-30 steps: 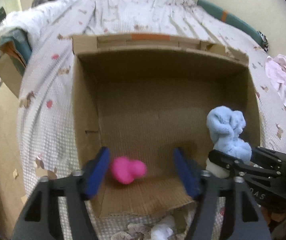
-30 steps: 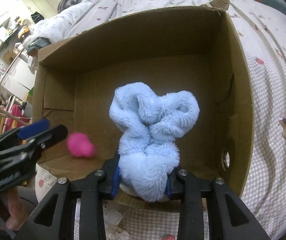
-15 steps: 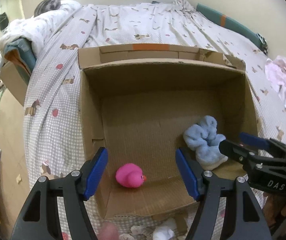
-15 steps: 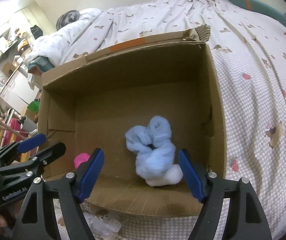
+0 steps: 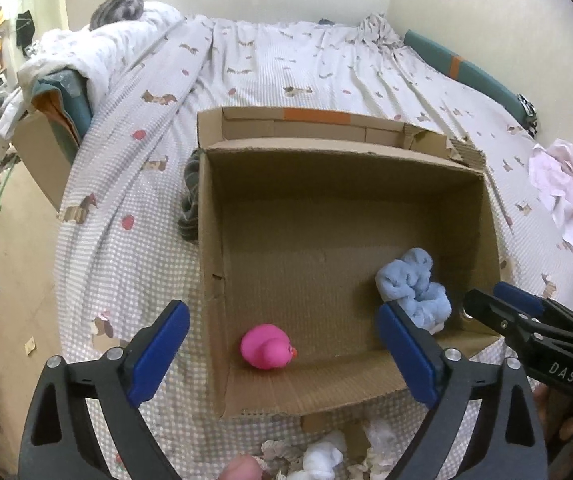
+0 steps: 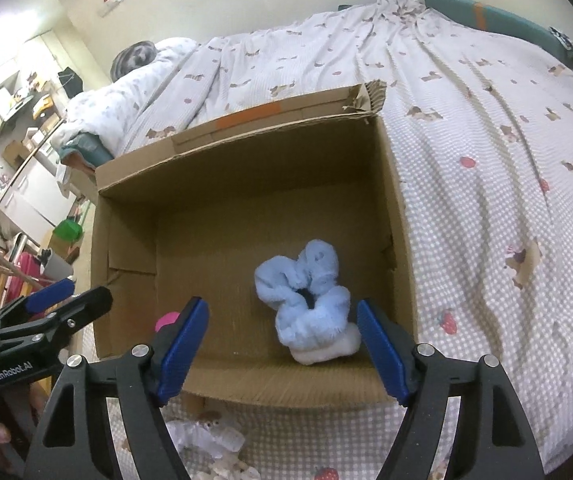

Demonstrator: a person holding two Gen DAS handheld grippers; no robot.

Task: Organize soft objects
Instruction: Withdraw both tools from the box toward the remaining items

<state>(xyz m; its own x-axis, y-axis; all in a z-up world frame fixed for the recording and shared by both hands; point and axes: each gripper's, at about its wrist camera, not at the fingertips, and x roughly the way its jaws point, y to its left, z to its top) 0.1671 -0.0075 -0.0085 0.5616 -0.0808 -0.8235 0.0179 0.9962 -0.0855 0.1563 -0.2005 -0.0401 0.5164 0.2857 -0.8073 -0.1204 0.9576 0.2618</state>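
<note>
In the left wrist view the cardboard box (image 5: 342,240) sits on the bed (image 5: 286,68), and the pink rubber duck (image 5: 267,346) lies on the box floor in the near left corner, with the blue fluffy toy (image 5: 412,292) towards the near right corner. The left gripper (image 5: 282,354) hangs above the box's near edge with its jaws spread wide, holding nothing and touching nothing — the duck shows between its blue pads (image 5: 158,354) but well below them. More soft scraps, among them a white bundle (image 5: 322,460), lie on the bed just outside the near wall of the box; a pink cloth (image 5: 562,188) lies off to the right, well apart from the box. The likely risk from here is that a grab at those loose pieces catches the checked bedsheet along with them, since they rest directly on it. In the right wrist view the right gripper (image 6: 282,350) is likewise wide open and empty, poised over the near wall, the blue fluffy toy (image 6: 306,300) lying free on the box floor between its pads but not touching either. The toy's white end leans against the near wall, so a low sweep of the right finger could snag it and drag it out — or nudge the light box across the bed.
</note>
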